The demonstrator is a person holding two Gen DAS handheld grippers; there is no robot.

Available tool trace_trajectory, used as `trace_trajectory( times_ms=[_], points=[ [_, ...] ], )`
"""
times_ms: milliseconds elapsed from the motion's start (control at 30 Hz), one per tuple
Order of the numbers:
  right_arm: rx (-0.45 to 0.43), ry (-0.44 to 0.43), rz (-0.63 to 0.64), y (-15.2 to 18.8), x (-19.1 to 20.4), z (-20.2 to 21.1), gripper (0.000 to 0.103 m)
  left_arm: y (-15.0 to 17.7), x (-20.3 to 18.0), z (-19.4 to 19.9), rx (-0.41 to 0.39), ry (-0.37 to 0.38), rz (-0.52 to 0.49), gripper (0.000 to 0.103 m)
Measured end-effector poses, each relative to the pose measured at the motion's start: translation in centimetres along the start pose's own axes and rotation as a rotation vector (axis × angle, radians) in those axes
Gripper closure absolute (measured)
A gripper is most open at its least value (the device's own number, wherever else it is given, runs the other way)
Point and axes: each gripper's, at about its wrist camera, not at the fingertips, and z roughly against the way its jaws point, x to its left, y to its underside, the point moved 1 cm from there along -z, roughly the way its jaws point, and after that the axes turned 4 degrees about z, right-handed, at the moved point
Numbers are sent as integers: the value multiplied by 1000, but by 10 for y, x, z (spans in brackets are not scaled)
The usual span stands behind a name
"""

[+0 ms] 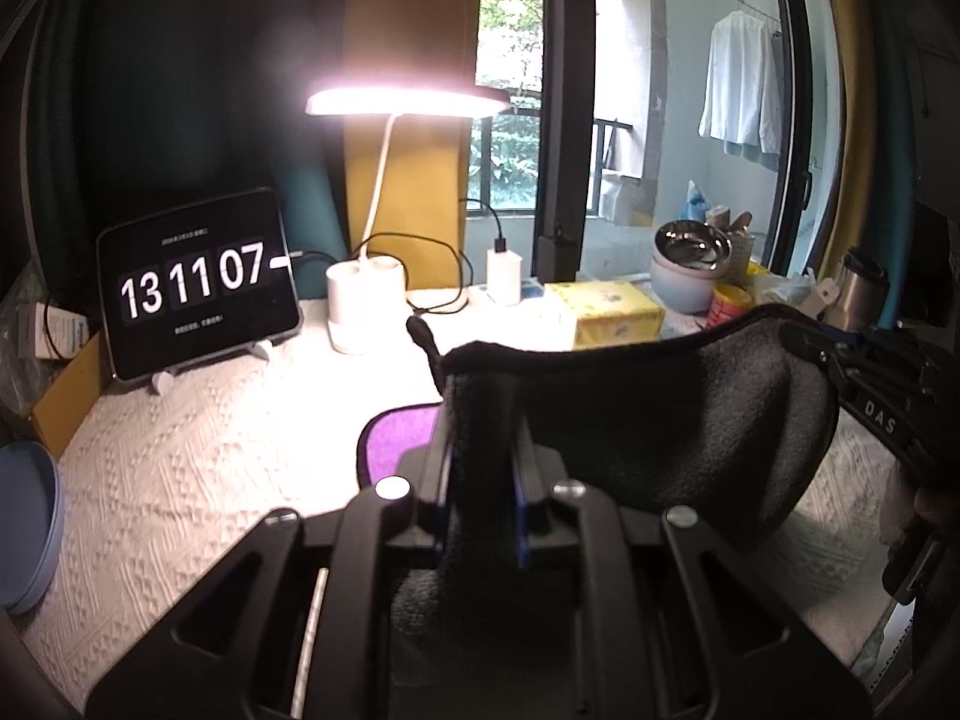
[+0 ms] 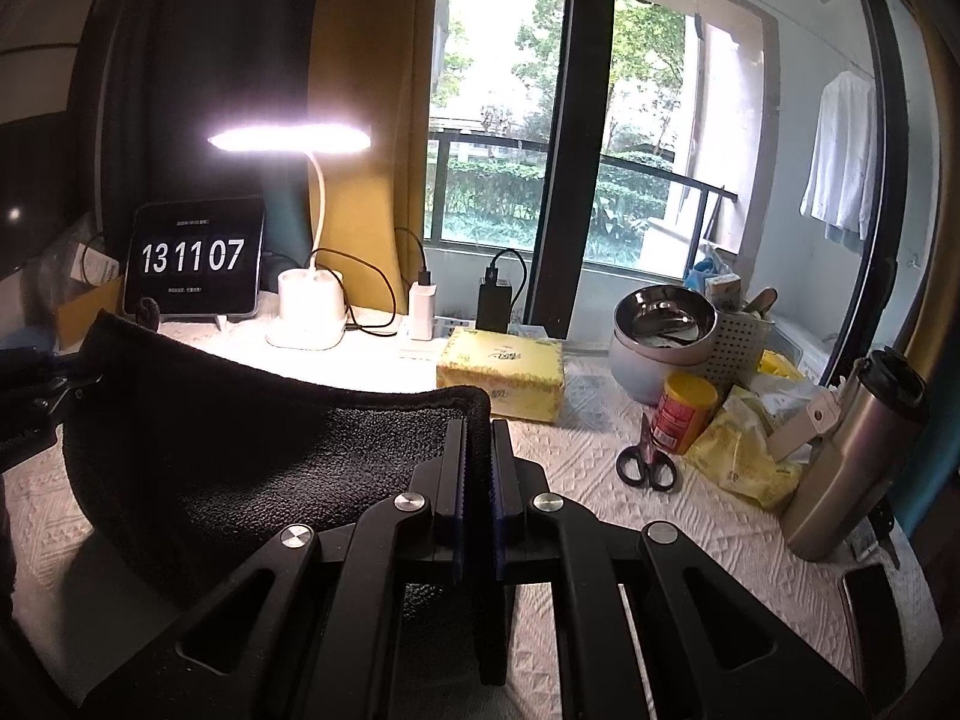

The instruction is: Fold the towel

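A dark grey towel [image 1: 648,420] hangs stretched between my two grippers, lifted above the white textured tablecloth [image 1: 198,456]. My left gripper [image 1: 480,414] is shut on its left corner. My right gripper [image 2: 478,438] is shut on its right corner; the towel [image 2: 252,438] sags to the left of it. The right gripper also shows at the right edge of the left wrist view [image 1: 840,372], and the left gripper at the left edge of the right wrist view [image 2: 54,390]. A purple cloth with a dark border [image 1: 399,438] lies on the table beyond the left fingers.
At the back stand a tablet clock [image 1: 198,285], a lit desk lamp [image 1: 366,294], a charger [image 1: 503,273] and a yellow tissue box [image 2: 501,375]. On the right are a steel bowl [image 2: 663,315], a yellow-lidded can [image 2: 687,414], scissors [image 2: 648,462] and a steel flask [image 2: 852,456]. A blue plate [image 1: 27,528] lies left.
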Motion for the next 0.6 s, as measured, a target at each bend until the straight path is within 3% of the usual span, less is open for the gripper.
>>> trace_trajectory(
  times_ms=[600],
  points=[
    [-2, -9, -10, -19, -4, -56, 96, -22, 11, -55, 13, -29, -21, 87]
  ],
)
